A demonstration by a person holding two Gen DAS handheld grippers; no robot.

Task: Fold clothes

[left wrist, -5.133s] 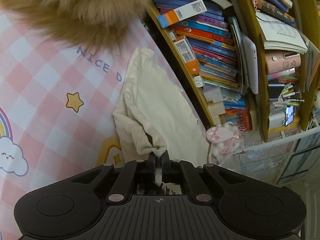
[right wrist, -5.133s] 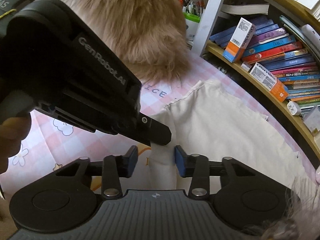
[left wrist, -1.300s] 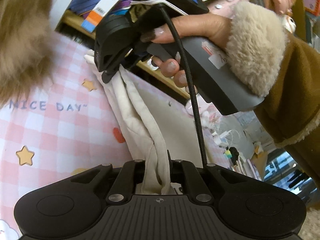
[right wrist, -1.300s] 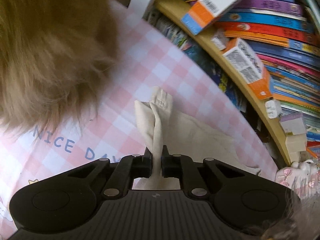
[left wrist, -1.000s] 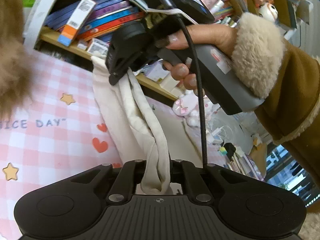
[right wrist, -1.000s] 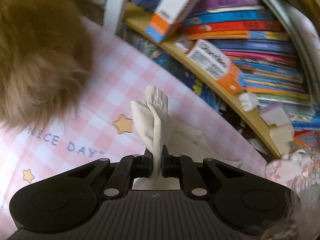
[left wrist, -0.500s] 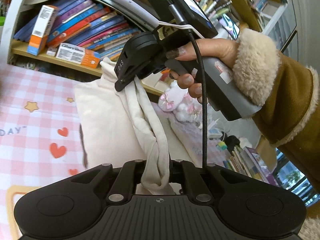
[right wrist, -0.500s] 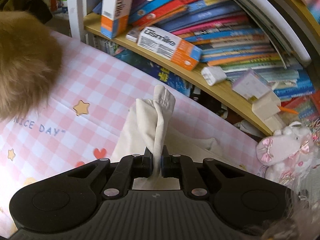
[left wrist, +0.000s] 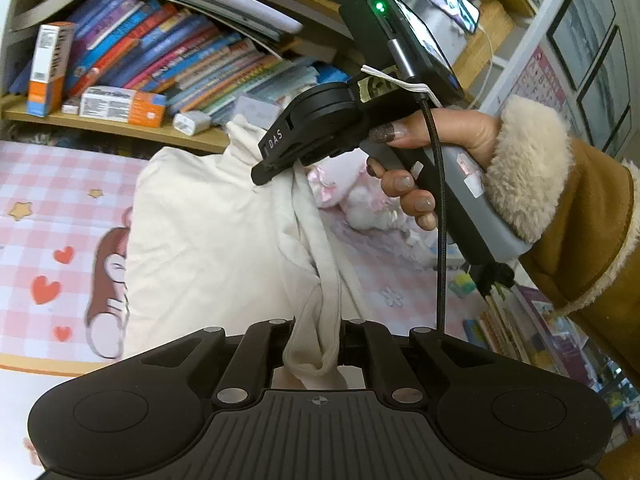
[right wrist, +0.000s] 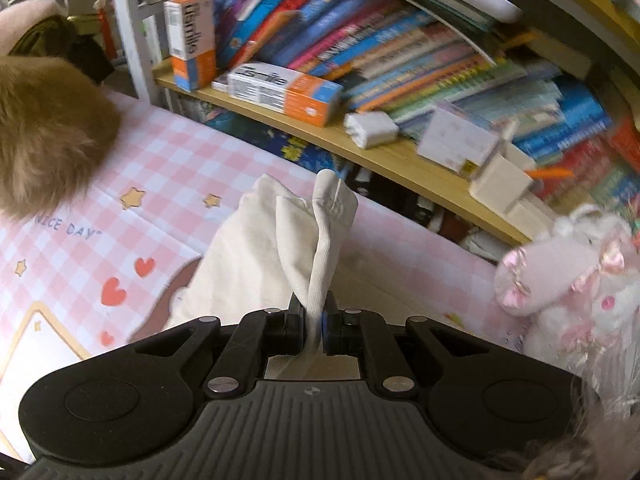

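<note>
The left gripper point(left wrist: 316, 332) is clamping a bunched fold of the cream garment point(left wrist: 208, 240), which is hanging over the pink checked sheet point(left wrist: 36, 184). Further out, the right gripper point(right wrist: 315, 320), held in a hand point(left wrist: 436, 148) with a fleece cuff, is pinching another ribbed edge tight. A plush toy point(right wrist: 560, 264) and a bookshelf point(right wrist: 400, 160) are lying beyond.
</note>
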